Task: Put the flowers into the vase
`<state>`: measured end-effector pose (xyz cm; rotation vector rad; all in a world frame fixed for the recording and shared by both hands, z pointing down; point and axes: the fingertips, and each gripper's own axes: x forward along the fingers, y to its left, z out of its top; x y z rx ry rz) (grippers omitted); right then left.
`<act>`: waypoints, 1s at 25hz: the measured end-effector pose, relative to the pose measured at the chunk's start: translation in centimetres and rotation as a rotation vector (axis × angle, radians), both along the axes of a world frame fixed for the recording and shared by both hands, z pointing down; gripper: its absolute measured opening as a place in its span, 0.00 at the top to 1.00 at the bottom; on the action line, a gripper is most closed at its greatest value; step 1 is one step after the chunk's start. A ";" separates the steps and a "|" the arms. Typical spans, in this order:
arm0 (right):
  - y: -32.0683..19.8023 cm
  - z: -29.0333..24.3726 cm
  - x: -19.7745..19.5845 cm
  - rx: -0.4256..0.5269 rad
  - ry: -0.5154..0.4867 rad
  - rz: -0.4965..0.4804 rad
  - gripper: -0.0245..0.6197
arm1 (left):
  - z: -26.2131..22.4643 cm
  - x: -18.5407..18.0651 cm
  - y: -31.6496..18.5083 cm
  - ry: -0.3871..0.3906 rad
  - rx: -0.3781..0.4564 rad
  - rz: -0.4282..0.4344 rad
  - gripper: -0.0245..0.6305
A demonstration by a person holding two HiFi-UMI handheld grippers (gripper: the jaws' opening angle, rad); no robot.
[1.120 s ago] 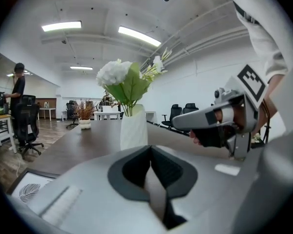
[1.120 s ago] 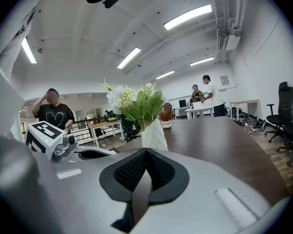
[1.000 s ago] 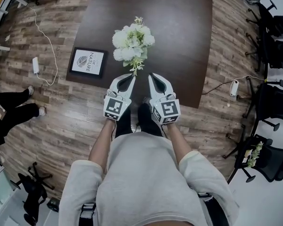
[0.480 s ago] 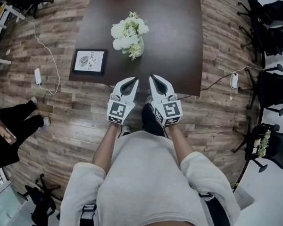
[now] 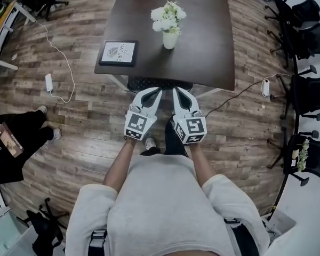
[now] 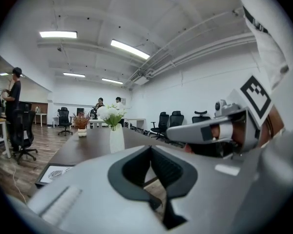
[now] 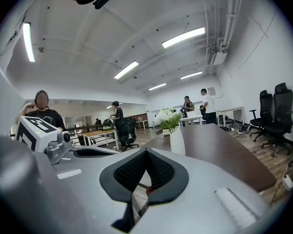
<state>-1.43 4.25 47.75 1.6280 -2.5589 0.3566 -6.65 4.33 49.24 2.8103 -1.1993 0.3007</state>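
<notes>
White flowers (image 5: 168, 17) stand upright in a white vase (image 5: 170, 39) on the dark table (image 5: 202, 57). The same vase (image 6: 116, 140) and flowers (image 6: 110, 114) show far ahead in the left gripper view, and the vase (image 7: 177, 141) with its flowers (image 7: 168, 118) in the right gripper view. My left gripper (image 5: 154, 93) and right gripper (image 5: 178, 92) are side by side over the wood floor, short of the table's near edge. Both are shut with nothing between the jaws. Each points towards the table.
A framed picture (image 5: 118, 53) lies on the table's left near corner. A chair (image 5: 160, 83) is tucked under the near edge. Office chairs (image 5: 309, 95) line the right side. A person (image 5: 13, 143) stands at the left. Cables and power strips (image 5: 49, 82) lie on the floor.
Both grippers have drawn back from the table together, still shut. The vase and flowers, close in front of the jaws a second ago, now stand well away on the table.
</notes>
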 end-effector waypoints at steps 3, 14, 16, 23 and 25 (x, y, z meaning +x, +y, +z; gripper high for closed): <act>2.3 -0.3 -0.3 -0.003 0.006 0.011 0.97 | -0.5 -0.5 2.2 0.014 0.002 0.004 0.95; 6.5 -1.9 -0.7 0.034 0.023 0.022 0.97 | -1.7 -1.7 6.1 0.025 0.030 -0.024 0.95; 7.1 -1.9 -0.7 0.035 0.023 0.021 0.97 | -1.8 -1.6 6.5 0.026 0.033 -0.025 0.95; 8.2 -2.0 -0.1 0.039 0.025 0.024 0.97 | -2.0 -1.1 7.3 0.025 0.043 -0.026 0.95; 8.2 -2.0 0.3 0.040 0.025 0.026 0.97 | -2.1 -0.7 7.3 0.021 0.046 -0.026 0.95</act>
